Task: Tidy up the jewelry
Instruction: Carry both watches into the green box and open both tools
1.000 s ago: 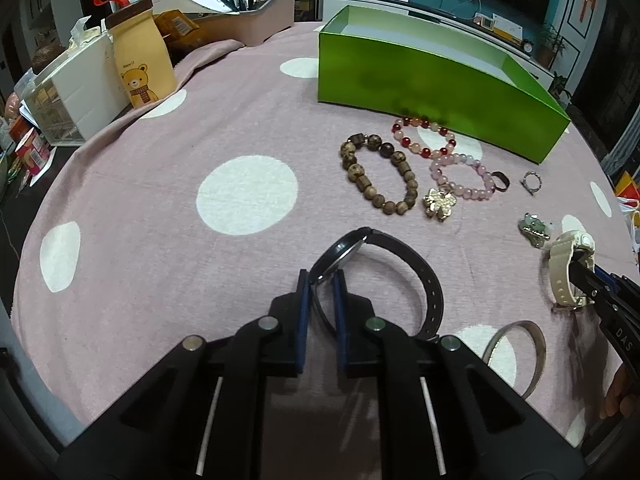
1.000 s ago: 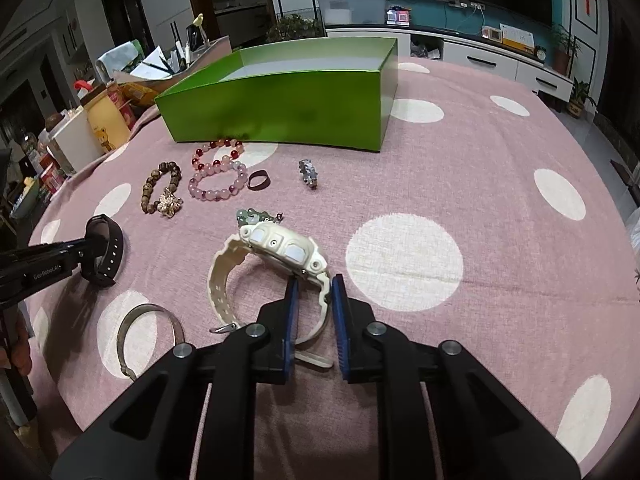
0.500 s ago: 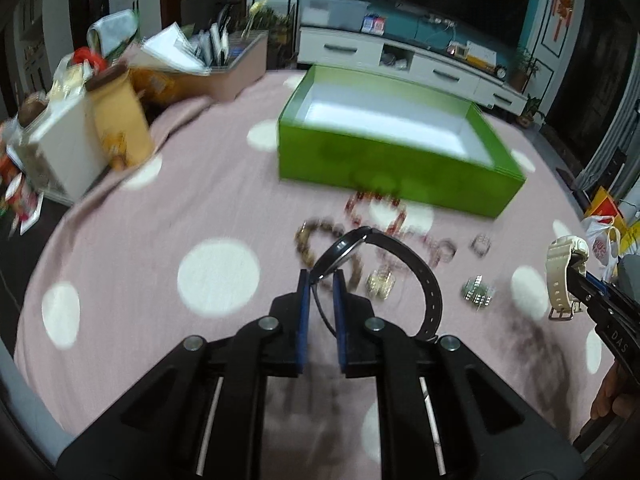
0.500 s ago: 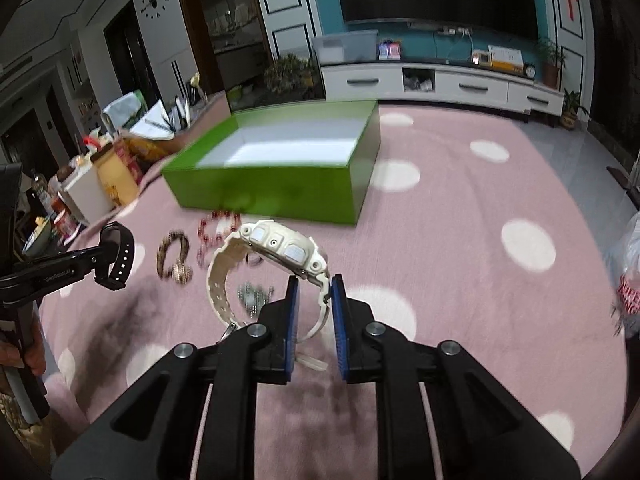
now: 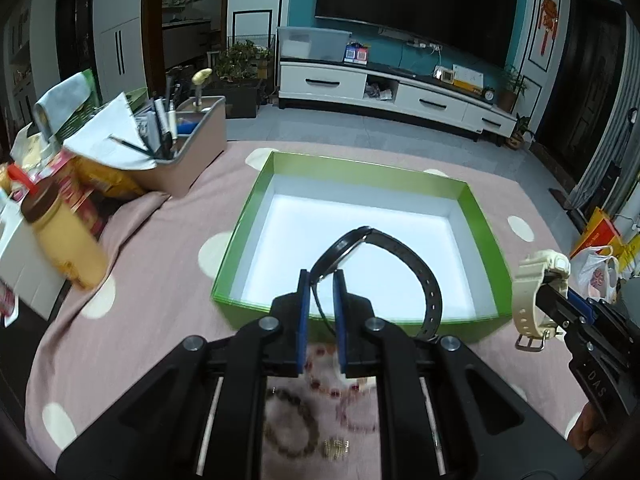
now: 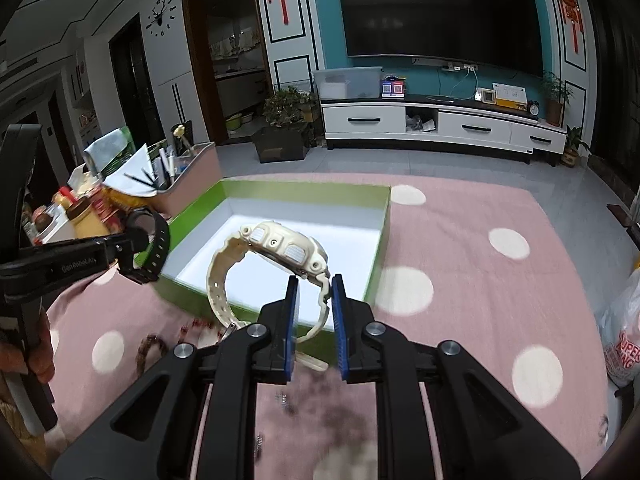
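Observation:
My left gripper (image 5: 321, 280) is shut on a black watch (image 5: 404, 264), which hangs in the air over the near wall of the green box (image 5: 360, 176). The box has a bare white floor. My right gripper (image 6: 314, 286) is shut on a cream watch (image 6: 280, 244), held above the box's near right corner. The cream watch (image 5: 538, 284) and right gripper also show at the right edge of the left wrist view. The black watch (image 6: 154, 242) and left gripper appear at the left of the right wrist view. Bead bracelets (image 5: 292, 424) lie blurred on the pink cloth below my left gripper.
A pink spotted tablecloth (image 6: 500, 300) covers the table. A tan organiser with pens (image 5: 188, 148), a yellow bottle (image 5: 68, 248) and white boxes crowd the table's left side. A plastic bag (image 6: 624, 340) sits at the right edge. Small jewellery pieces (image 6: 284, 398) lie beneath my right gripper.
Both grippers have lifted their watches off the cloth and carried them forward toward the green box. The bracelets now lie beneath and behind the fingers.

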A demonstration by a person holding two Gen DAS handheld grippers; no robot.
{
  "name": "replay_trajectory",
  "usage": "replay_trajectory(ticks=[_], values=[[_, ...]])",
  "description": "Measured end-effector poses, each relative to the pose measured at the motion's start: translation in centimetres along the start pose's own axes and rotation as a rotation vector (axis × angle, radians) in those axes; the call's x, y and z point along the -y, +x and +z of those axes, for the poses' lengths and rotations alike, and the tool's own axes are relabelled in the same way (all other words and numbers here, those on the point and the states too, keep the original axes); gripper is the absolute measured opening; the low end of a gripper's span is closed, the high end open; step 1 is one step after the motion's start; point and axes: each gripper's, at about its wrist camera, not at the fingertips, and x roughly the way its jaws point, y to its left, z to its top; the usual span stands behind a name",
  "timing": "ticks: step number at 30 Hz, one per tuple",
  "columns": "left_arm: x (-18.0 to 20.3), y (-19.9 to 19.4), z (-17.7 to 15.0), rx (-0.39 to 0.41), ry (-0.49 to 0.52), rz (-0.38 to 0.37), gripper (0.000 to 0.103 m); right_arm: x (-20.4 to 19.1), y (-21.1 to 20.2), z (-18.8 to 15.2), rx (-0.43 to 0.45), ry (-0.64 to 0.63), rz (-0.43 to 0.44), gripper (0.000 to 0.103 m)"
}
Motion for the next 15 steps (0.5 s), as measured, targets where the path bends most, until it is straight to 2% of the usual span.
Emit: replay_trajectory(ticks=[6, 11, 13, 15], values=[[0.7, 4.8, 1.4, -0.058, 0.011, 0.028, 0.011, -0.3, 4.2, 1.1, -0.05, -0.02, -0.015, 0.016], [1.1, 7.9, 1.1, -0.109, 0.026, 0.054, 0.011, -0.8, 6.9, 1.1, -0.095, -0.051, -0.021, 0.018], [1.1, 8.5, 0.8, -0.125, 0.027, 0.046, 0.014, -0.6, 7.4, 1.1, -0.098, -0.04, -0.023, 0.026], [1.1, 8.5, 0.7, -0.123, 0.029, 0.041, 0.023, -0.4, 7.3, 1.1, -0.086, -0.029, -0.019, 0.033]])
